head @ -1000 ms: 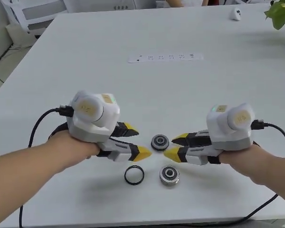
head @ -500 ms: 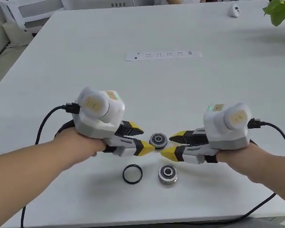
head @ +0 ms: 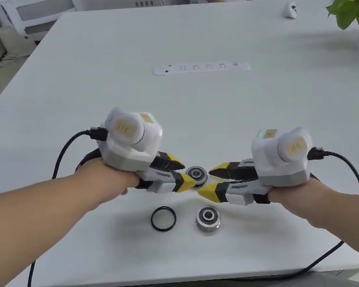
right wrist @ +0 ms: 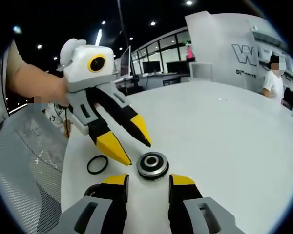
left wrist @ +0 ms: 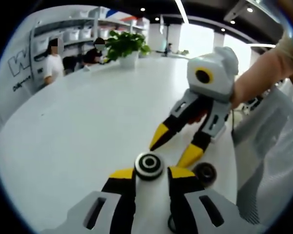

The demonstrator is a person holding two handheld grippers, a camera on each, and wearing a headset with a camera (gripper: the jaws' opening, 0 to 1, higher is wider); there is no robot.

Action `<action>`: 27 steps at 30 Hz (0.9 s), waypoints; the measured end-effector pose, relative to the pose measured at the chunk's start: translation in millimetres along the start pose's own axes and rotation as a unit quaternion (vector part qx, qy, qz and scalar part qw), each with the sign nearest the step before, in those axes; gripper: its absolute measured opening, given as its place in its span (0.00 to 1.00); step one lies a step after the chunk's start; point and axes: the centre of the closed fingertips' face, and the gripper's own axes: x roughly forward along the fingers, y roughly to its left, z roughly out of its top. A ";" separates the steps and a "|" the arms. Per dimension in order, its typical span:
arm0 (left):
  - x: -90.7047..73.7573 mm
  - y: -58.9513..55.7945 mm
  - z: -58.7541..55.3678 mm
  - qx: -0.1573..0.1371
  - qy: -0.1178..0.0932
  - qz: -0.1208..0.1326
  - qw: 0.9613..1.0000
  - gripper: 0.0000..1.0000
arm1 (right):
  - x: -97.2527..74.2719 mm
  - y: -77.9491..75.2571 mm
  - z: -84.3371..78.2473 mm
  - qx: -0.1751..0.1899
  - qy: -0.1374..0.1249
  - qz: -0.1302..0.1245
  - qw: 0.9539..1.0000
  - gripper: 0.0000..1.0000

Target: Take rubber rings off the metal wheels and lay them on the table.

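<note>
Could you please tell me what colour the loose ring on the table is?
Black ring, clearest in the head view.

Far wheel (head: 196,174): small round metal disc, silvery rim, dark band on top face, pale hub with dark bore. Lies flat on white table (head: 107,72), bore up, toward near edge. Cannot tell whether rubber ring sits on it.

Near wheel (head: 207,217): same kind, silvery outer rim, flat, bore up. Just nearer than far wheel and slightly right, apart from it.

Loose rubber ring (head: 163,218): thin black hoop, flat on table, just left of near wheel, not touching.
</note>
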 end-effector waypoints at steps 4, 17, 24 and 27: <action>3.9 -0.9 1.4 -0.003 0.001 -0.002 1.000 0.25 | -0.3 -0.8 0.0 -0.004 0.000 0.000 1.000 0.29; 10.8 0.6 3.1 0.002 0.004 -0.004 1.000 0.21 | -0.9 -2.7 -2.2 -0.010 0.002 -0.001 1.000 0.29; 14.8 -1.1 2.9 0.051 0.016 -0.004 0.999 0.18 | 0.9 -3.9 -1.0 -0.010 0.000 0.000 1.000 0.29; 15.7 0.9 2.6 0.051 0.015 -0.002 0.999 0.18 | 1.3 -3.6 -0.4 -0.010 -0.001 0.000 1.000 0.29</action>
